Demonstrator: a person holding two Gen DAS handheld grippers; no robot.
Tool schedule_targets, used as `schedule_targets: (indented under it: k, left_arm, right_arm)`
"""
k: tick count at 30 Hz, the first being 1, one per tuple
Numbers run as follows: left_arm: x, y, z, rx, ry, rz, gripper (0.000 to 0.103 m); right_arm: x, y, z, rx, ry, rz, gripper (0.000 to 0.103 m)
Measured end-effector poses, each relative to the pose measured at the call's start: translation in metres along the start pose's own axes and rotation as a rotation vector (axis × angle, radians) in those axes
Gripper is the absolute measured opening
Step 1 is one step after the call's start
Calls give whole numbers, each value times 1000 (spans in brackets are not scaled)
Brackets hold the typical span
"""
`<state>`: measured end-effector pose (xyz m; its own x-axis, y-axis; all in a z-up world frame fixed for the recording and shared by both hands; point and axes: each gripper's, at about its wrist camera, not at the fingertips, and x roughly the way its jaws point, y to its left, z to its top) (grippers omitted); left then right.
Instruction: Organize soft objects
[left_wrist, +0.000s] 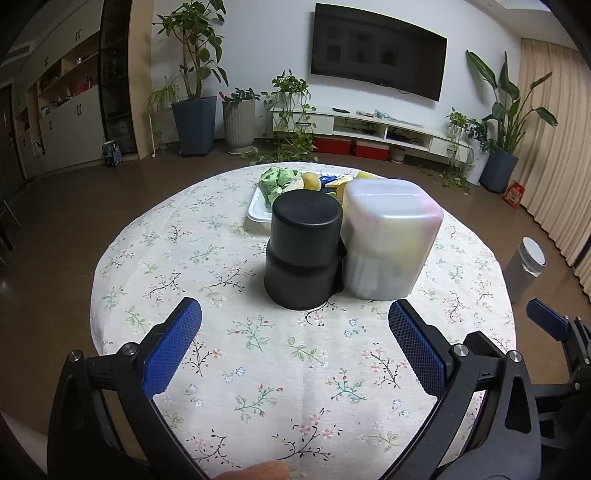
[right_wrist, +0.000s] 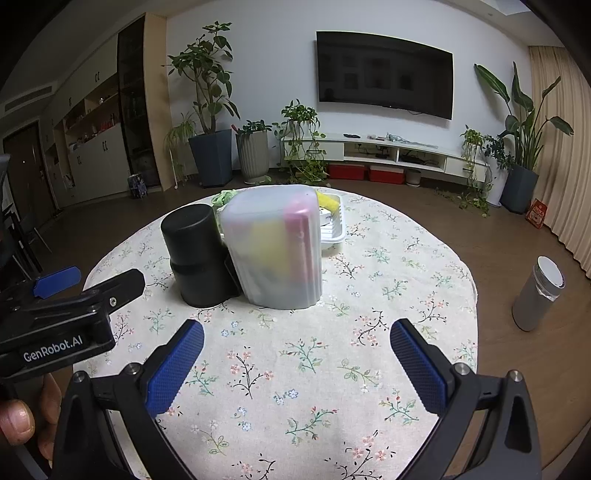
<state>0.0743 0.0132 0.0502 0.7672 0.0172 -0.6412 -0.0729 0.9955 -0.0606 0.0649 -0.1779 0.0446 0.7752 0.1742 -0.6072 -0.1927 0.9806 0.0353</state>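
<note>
A black round container (left_wrist: 304, 251) (right_wrist: 197, 254) and a frosted translucent box (left_wrist: 388, 240) (right_wrist: 275, 247) with pink and yellow shapes showing through stand side by side, upside down, mid-table. Behind them a white tray (left_wrist: 256, 212) (right_wrist: 334, 230) holds a green soft item (left_wrist: 277, 179), yellow pieces (left_wrist: 312, 181) and a blue one. My left gripper (left_wrist: 295, 321) is open and empty, short of the black container. My right gripper (right_wrist: 297, 341) is open and empty, short of the frosted box. The left gripper also shows in the right wrist view (right_wrist: 74, 291).
The round table (left_wrist: 258, 369) has a floral cloth. A grey bin (right_wrist: 537, 293) stands on the floor to the right. Potted plants, a TV stand and a wall TV are at the back.
</note>
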Motion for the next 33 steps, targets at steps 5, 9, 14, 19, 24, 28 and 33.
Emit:
schedule_targets:
  k: [5, 9, 14, 19, 24, 28, 33]
  left_arm:
    - [0, 0, 0, 3, -2, 4, 103]
    - [0, -1, 0, 8, -3, 13, 103]
    - [0, -2, 0, 16, -2, 20, 103]
    - [0, -2, 0, 17, -1, 17, 103]
    - [0, -2, 0, 17, -1, 18, 103]
    - [1, -2, 0, 18, 0, 21, 103]
    - [1, -1, -1, 19, 2, 20, 103]
  right_arm:
    - [0, 0, 0, -2, -1, -5, 103]
    - [0, 0, 0, -4, 0, -4, 103]
    - [0, 0, 0, -4, 0, -4, 103]
    - [0, 0, 0, -4, 1, -4, 103]
    - [0, 0, 1, -4, 2, -3, 103]
    - [1, 0, -1, -4, 3, -4, 103]
    - [1, 0, 0, -3, 3, -4, 103]
